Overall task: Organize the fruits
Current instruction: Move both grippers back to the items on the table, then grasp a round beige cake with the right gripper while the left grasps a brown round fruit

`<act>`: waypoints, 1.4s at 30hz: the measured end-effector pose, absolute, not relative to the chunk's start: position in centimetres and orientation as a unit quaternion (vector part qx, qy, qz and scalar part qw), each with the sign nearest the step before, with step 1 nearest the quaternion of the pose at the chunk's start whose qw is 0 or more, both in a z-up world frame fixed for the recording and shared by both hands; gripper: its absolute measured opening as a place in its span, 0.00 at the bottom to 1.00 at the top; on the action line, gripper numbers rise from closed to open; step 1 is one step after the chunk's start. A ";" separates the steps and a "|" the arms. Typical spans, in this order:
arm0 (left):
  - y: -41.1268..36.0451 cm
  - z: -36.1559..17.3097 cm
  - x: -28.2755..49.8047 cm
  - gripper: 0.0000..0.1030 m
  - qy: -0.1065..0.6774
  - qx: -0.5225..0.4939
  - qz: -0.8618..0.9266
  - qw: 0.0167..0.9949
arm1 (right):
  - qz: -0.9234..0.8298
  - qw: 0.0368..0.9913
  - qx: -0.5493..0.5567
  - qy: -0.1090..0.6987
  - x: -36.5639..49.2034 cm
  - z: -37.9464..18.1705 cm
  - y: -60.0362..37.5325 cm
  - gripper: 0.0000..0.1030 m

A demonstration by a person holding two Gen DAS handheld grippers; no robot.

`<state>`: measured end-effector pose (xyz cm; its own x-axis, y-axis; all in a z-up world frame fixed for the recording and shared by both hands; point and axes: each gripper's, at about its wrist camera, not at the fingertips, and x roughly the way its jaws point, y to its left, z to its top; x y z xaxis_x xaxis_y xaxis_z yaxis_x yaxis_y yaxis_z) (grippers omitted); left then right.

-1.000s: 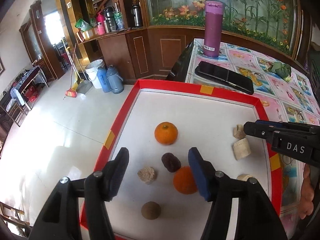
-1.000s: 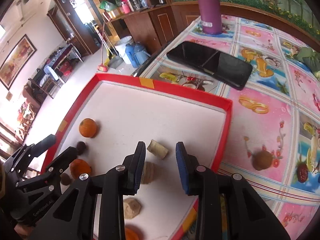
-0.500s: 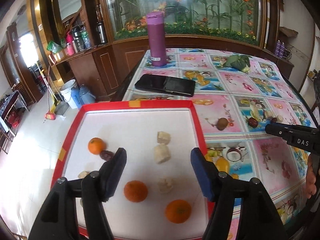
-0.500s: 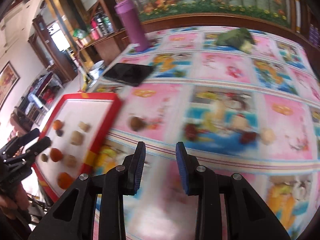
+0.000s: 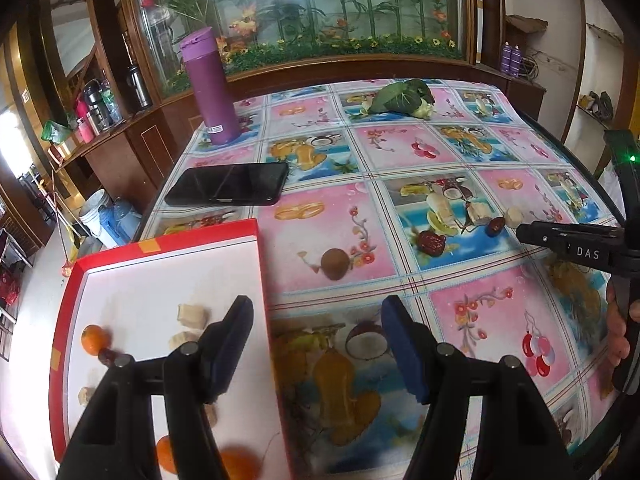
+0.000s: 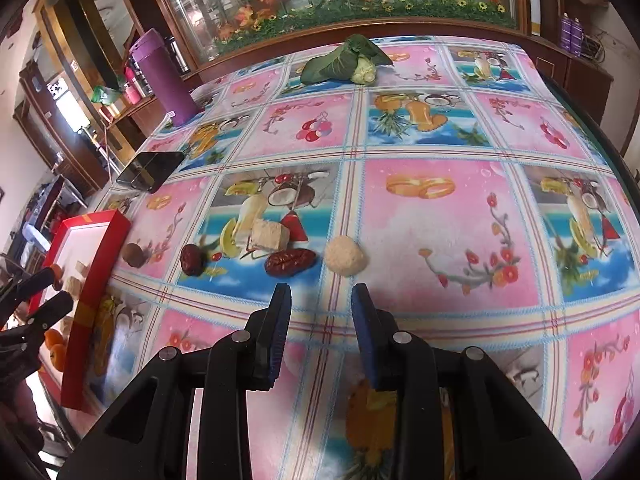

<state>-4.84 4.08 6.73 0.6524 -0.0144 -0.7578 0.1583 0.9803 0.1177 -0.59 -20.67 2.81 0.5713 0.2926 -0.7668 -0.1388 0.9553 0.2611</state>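
My left gripper hangs open and empty over the right rim of the red tray. On the tray's white floor lie oranges and pale banana pieces. My right gripper stands over the flowered tablecloth with a narrow gap between its blue pads and nothing in it. Just beyond its tips lie a pale round piece, a red date, a darker date, a pale block and a brown round fruit. The right wrist view has the tray at far left.
A black phone lies behind the tray and a purple bottle stands at the back left. A leafy vegetable rests at the table's far end. The dark table edge curves along the right. Wooden cabinets stand beyond.
Both grippers have swung to the right, away from over the tray. The right one went from the tray's fruit to the loose fruit on the tablecloth. The left one now straddles the tray's right rim.
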 end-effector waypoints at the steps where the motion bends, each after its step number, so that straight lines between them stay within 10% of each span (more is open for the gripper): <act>1: 4.0 6.6 -4.4 0.67 0.415 0.087 -0.047 0.904 | 0.118 0.884 0.080 0.446 -0.2 2.6 -20.4 0.30; 20: 2.9 3.5 0.6 0.67 0.453 0.076 -0.077 0.885 | 0.074 0.898 0.011 0.433 2.1 1.9 -19.6 0.23; 34: 2.2 1.8 1.6 0.26 0.473 0.057 -0.106 0.873 | 0.097 0.898 0.082 0.421 1.8 2.6 -21.8 0.23; 42: 2.1 3.6 0.4 0.25 0.445 0.044 -0.116 0.887 | 0.108 0.910 0.105 0.387 1.0 3.8 -22.2 0.23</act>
<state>0.44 2.11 3.55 0.5775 -0.1668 -0.7992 0.2450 0.9692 -0.0253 1.05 -22.21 3.82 0.6767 0.2770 -0.6822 -0.1148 0.9549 0.2738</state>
